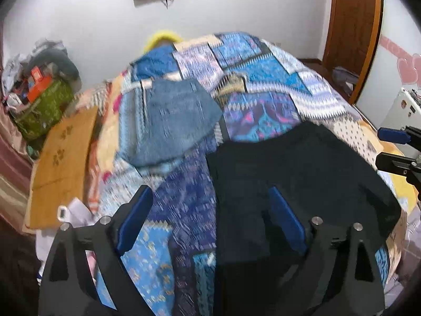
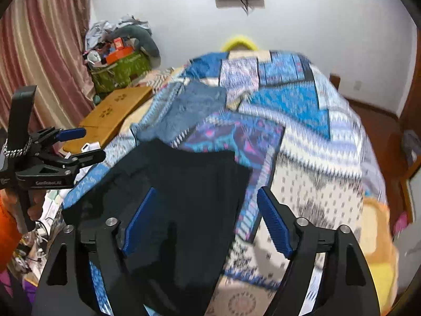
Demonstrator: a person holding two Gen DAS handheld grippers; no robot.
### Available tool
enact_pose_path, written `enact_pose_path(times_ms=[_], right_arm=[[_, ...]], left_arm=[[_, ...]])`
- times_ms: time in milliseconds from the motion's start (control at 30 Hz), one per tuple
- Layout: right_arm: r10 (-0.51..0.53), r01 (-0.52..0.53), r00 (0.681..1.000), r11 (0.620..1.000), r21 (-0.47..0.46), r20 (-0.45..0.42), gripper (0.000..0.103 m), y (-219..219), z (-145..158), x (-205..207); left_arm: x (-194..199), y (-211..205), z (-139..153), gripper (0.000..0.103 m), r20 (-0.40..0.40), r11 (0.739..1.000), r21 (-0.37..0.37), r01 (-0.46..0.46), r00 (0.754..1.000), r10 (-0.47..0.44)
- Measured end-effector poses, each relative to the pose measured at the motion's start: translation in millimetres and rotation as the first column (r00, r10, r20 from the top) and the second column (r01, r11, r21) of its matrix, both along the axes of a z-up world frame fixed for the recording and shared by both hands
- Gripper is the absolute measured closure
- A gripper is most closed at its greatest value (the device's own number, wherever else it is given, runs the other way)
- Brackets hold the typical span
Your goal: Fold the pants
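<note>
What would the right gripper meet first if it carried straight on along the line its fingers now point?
Most likely the black pants lying on the patchwork bedspread; the open right gripper aims near their right edge, so depth leaves it slightly uncertain.

Both claws open and tilted downward

My left claw (image 1: 210, 210) has its 2 blue-padded fingers (image 1: 135, 216) spread wide with nothing gripped between them. My right claw (image 2: 206, 217) is parted the same way, pads (image 2: 273, 223) clear of any grip. From the right wrist view I see a hand (image 2: 35, 205) holding the left claw's handle, with an orange sleeve (image 2: 8, 226) below it.
</note>
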State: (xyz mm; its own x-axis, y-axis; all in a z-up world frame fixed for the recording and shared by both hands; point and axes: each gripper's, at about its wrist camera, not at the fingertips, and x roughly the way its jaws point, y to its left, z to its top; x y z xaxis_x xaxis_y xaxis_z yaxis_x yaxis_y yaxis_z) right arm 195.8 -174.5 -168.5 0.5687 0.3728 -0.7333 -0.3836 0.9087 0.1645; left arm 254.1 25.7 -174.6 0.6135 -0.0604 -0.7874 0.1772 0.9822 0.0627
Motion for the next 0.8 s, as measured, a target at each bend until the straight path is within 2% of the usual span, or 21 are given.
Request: enact_pose_path(times_ms=[167,233,367,533,633,700,800], right_arm=[[-0.015,0.019,0.992,0.999,0.028,-0.124,0.025,-7.6,-35.6,1.2],[-0.015,0.024,0.985,0.999,0.049,-0.171,0.025,-11.8,-49.1,3.4],[-0.019,0.045,0.976,0.992,0.119,-0.218,0.020,-19.3,-59.1,7.6],[0.007,0.046,0.963,0.981,0.189,-0.270,0.020,-22.5,-68.4,18.7],[0.021,0.039,0.959,0.978,0.207,-0.281,0.019,-21.3,-69.1,23.0],[0.025,0.044,0.954,0.974,0.221,-0.299,0.017,-21.2,-69.8,27.5],[0.035,0.043,0.947,0.971,0.236,-0.319,0.017,-19.1,-72.2,35.2]], left_arm=[[7.9,-0.6,-36.5,0.011,-0.148,0.999,-0.043,0.011,0.989,-0.017],[13.0,0.2,-44.4,0.008,-0.187,0.998,-0.068,0.010,0.982,-0.023],[27.7,2.1,-53.0,0.005,-0.256,0.989,-0.148,0.005,0.966,-0.043],[47.7,1.0,-58.7,0.005,-0.308,0.977,-0.214,-0.004,0.949,-0.063],[59.5,4.9,-67.7,0.005,-0.363,0.956,-0.290,-0.031,0.928,-0.080],[65.6,10.1,-76.2,0.005,-0.404,0.934,-0.352,-0.061,0.910,-0.093],[70.8,15.9,-83.3,0.005,-0.430,0.906,-0.415,-0.084,0.895,-0.114]])
